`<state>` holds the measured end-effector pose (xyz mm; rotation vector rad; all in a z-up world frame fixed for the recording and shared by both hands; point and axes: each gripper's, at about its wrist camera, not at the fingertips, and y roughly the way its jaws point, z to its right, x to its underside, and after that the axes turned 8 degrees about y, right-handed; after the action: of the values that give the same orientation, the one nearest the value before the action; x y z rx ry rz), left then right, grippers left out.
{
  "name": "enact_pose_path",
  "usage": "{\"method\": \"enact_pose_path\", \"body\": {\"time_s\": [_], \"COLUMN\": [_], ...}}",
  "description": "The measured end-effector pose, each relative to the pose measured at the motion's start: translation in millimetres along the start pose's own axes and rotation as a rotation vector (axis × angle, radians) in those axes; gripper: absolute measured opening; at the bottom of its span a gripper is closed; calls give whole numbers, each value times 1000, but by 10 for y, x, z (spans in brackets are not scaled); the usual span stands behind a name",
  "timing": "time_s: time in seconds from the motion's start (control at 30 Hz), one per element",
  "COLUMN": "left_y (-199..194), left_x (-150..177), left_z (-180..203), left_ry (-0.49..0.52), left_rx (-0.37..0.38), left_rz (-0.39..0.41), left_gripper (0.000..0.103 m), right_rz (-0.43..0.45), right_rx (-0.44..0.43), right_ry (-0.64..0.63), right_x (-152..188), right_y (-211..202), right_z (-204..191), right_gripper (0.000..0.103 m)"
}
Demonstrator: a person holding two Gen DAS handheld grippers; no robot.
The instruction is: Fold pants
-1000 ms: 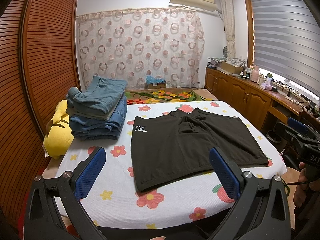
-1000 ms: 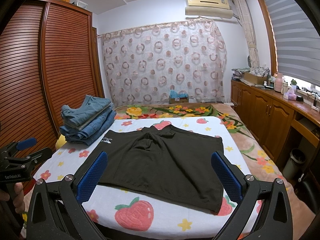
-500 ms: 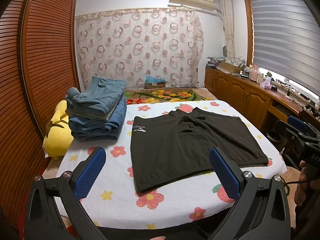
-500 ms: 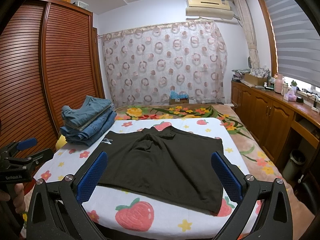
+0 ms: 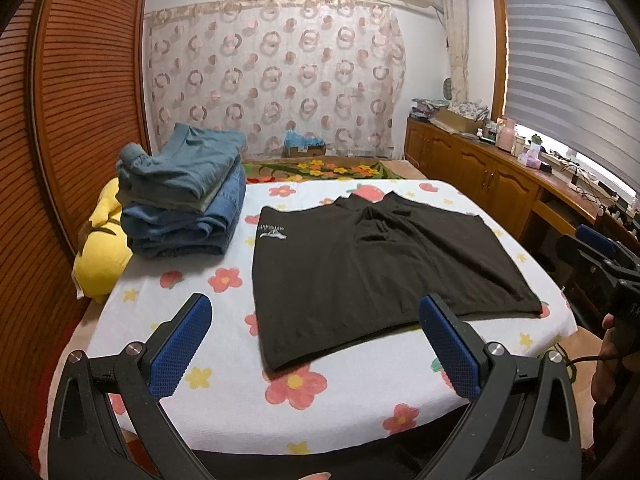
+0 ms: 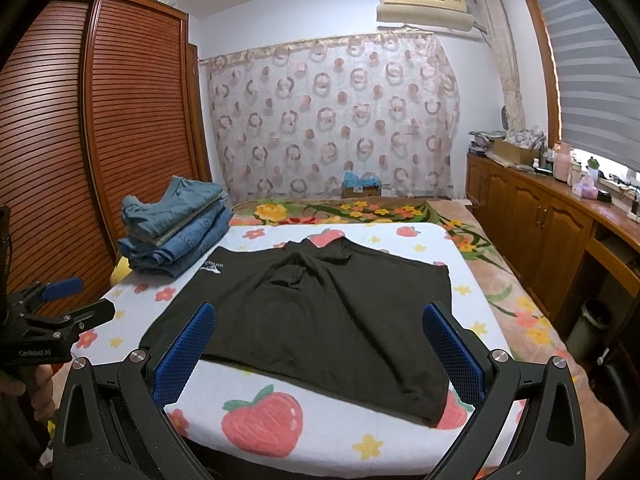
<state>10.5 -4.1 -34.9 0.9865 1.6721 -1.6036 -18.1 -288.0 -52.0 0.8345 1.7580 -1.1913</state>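
Dark brown pants point(image 5: 372, 268) lie spread flat on the white flowered bed cover point(image 5: 224, 360), with a small white logo near their far left corner. They also show in the right wrist view point(image 6: 320, 312). My left gripper point(image 5: 314, 344) is open and empty, held above the near edge of the bed, short of the pants. My right gripper point(image 6: 320, 348) is open and empty, held above the pants' near hem. The right gripper also shows at the right edge of the left wrist view point(image 5: 600, 252), and the left gripper at the left edge of the right wrist view point(image 6: 60, 304).
A stack of folded blue jeans point(image 5: 184, 196) sits at the far left of the bed, beside a yellow plush toy point(image 5: 100, 248). A slatted wooden wardrobe point(image 5: 60, 120) stands on the left. Wooden cabinets point(image 6: 540, 232) run along the right wall under the window.
Both grippers have drifted only slightly; the left wrist view has shifted a little toward the bed. The pants have not moved.
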Motion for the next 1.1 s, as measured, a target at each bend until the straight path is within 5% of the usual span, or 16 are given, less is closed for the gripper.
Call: {"method": "enact_pose_path", "body": {"time_s": [0.7,1.1], "left_y": [463,624], "left_x": [313,458], "left_z": [-374,-465], "left_ry": [-50,-79], "left_rx": [32,114], "left_rz": [-108,-134], "left_gripper": [102,62], "right_rz": [-87,-173], "right_rx": [30,37], "right_ry": [-24,-19], "right_x": [3,-88], "right_y": [212,342], "right_z": [93,95], "right_gripper": [101,93]}}
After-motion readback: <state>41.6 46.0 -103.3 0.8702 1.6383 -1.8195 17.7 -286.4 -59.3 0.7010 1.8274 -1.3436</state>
